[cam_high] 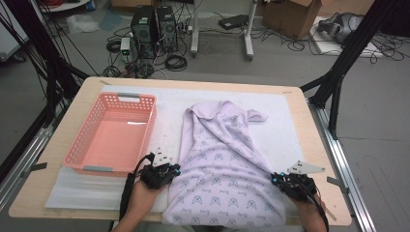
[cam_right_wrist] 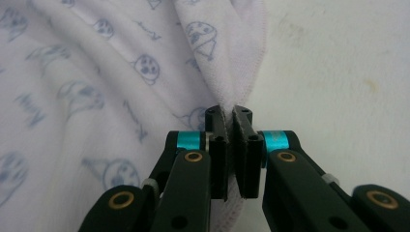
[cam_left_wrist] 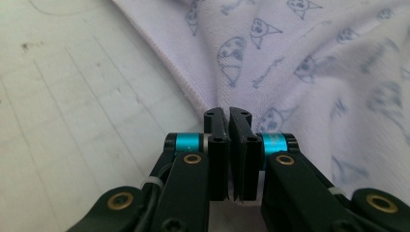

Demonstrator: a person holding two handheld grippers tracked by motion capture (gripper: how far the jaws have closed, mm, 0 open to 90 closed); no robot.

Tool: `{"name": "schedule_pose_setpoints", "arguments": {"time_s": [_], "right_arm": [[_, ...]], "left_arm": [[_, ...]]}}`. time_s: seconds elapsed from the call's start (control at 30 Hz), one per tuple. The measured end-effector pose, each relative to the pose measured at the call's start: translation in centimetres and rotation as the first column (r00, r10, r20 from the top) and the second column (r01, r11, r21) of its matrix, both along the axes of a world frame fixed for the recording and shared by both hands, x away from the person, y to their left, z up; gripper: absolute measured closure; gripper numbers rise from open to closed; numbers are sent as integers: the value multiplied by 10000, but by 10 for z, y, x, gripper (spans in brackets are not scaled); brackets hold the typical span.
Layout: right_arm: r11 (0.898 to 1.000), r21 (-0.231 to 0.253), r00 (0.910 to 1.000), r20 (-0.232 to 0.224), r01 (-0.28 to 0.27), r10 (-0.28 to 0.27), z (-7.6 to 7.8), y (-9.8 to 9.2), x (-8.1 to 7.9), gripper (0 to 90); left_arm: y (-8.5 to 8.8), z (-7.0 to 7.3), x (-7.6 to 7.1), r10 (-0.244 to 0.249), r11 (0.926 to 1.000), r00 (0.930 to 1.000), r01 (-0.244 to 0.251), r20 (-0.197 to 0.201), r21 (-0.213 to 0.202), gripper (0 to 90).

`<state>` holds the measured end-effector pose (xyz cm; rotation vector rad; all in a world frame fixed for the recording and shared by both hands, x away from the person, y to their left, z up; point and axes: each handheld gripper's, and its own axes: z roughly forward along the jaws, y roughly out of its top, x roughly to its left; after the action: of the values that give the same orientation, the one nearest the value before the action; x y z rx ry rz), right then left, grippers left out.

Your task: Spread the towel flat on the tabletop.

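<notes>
The shirt is spread at centre frame on the tabletop, pink basket at left. Its lower-left edge is clenched by the left gripper jaws, the lower-right edge by the right gripper jaws.

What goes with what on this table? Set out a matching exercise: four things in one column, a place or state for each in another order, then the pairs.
Things:
1. pink basket
2. lilac garment
3. left gripper
4. right gripper

Places or states:
A. shut on the garment's right edge
B. spread over the white mat
C. empty, on the table's left
D. shut on the garment's left edge

Pairs: 1-C, 2-B, 3-D, 4-A
</notes>
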<state>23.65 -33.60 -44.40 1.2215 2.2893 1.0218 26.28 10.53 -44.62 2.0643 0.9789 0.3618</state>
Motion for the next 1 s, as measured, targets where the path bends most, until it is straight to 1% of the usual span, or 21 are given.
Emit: {"name": "schedule_pose_setpoints", "arguments": {"time_s": [0.17,0.2,0.23,0.33,0.37,0.4,0.43,0.47,0.5,0.57,0.63,0.7,0.77,0.8,0.83,0.87,0.93,1.0], "right_arm": [[9993,80,9993,-86,-367,368,2,-7,-25,857],[9991,104,9991,-112,-419,420,2,-8,-29,857],[9986,126,9985,-173,-512,514,3,-8,-33,856],[9975,140,9974,-201,-695,698,4,-7,-42,849],[9970,145,9969,-181,-760,763,4,-7,-43,836],[9970,166,9971,-122,-752,754,5,-7,-42,796],[9974,300,9979,-58,-650,652,6,-7,-41,738],[9972,488,9984,123,-566,561,8,-9,-38,697],[9965,733,9989,262,-413,395,10,-10,-35,678],[9939,1090,9984,548,-192,133,16,-14,-28,659],[9914,1307,9958,897,87,-205,21,-18,-18,660],[9887,1396,9928,976,548,-688,22,-20,-4,667],[9871,1267,9914,742,979,-1078,17,-19,16,667],[9885,1148,9920,667,987,-1068,13,-18,25,665],[9889,1065,9926,528,1033,-1093,10,-15,30,662],[9901,937,9935,349,1049,-1086,6,-9,39,656],[9924,819,9954,192,917,-935,0,-1,49,630],[9948,670,9971,12,761,-764,-5,11,57,618]], "left_arm": [[5,1,-24,-511,9987,9986,512,-129,6,858],[5,2,-30,-599,9982,9981,598,-139,-86,857],[7,2,-33,-687,9976,9975,685,-158,-95,857],[9,4,-38,-802,9964,9967,798,-143,-272,850],[9,4,-37,-801,9959,9967,796,-112,-422,840],[9,4,-35,-769,9955,9970,766,-18,-559,815],[8,5,-32,-611,9953,9981,613,50,-743,745],[8,6,-29,-500,9936,9987,510,116,-1011,676],[8,7,-25,-433,9922,9987,461,259,-1162,640],[7,10,-16,-292,9905,9985,351,464,-1332,553],[6,11,-5,-209,9872,9983,292,544,-1567,508],[4,11,5,-88,9835,9987,178,506,-1800,486],[1,10,14,2,9834,9987,90,507,-1812,477],[-1,10,16,82,9835,9987,10,500,-1811,475],[-1,9,20,152,9838,9988,-66,468,-1791,472],[-2,7,23,199,9827,9989,-116,430,-1848,468],[-3,4,27,331,9805,9990,-268,292,-1945,463],[-3,1,28,362,9806,9992,-320,182,-1934,460]]}}
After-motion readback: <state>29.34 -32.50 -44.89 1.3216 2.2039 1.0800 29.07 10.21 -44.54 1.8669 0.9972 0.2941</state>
